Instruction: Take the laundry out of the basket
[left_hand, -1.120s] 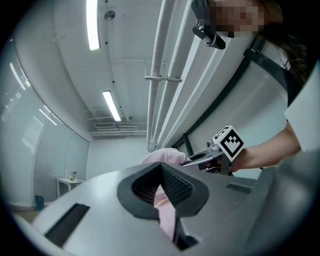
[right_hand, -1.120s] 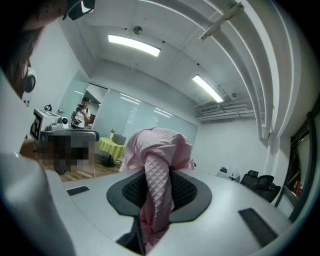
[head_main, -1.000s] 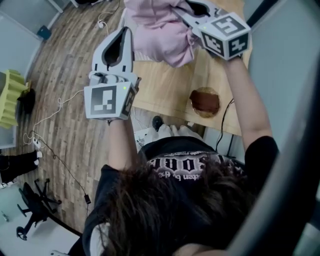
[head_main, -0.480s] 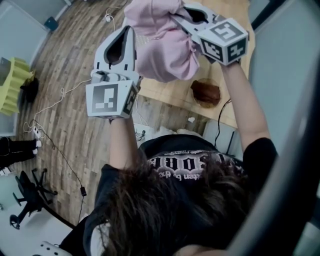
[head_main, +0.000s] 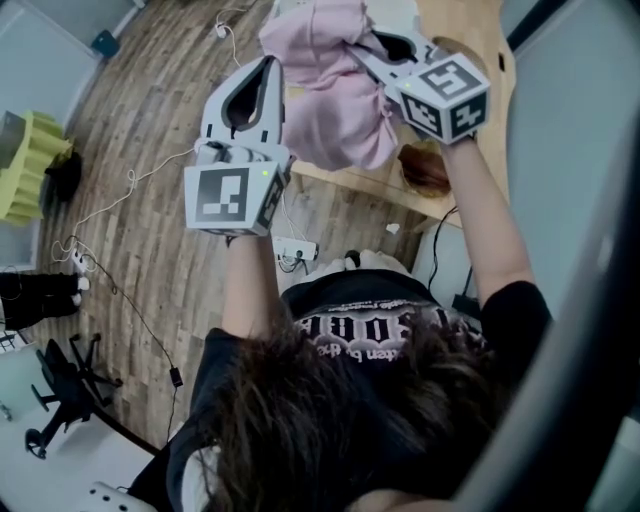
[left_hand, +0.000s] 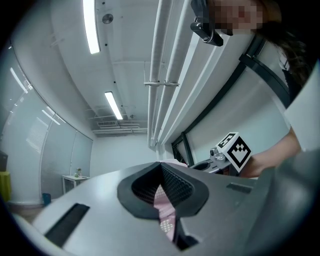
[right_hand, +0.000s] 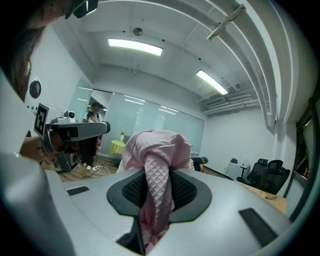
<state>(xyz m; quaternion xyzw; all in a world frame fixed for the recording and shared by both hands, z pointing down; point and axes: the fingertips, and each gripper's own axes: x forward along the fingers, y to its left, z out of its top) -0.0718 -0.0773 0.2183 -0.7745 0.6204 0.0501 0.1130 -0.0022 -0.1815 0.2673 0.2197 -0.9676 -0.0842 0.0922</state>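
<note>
Looking steeply down from the person's head, both arms reach up the frame with a gripper in each hand. The right gripper (head_main: 368, 50), at upper centre-right, is clamped on a bunched pink waffle-weave garment (head_main: 335, 100). In the right gripper view a thick twisted fold fills the gap between its dark pads and spills out above and below them. The left gripper (head_main: 272, 70), just left of the cloth, has its jaws pinched on a thin edge of the same garment (only a narrow pink strip shows between the pads in the left gripper view). The garment hangs in the air between the two grippers, over the near edge of a wooden table (head_main: 470, 40) at the upper right of the frame. A round brown object (head_main: 425, 170) lies on that table, partly behind the right hand. The left of the frame shows wood-plank floor (head_main: 150, 140) with trailing cables (head_main: 110, 215), a white power strip (head_main: 297, 250) near the table edge, and a black office chair (head_main: 60, 400) at lower left.
</note>
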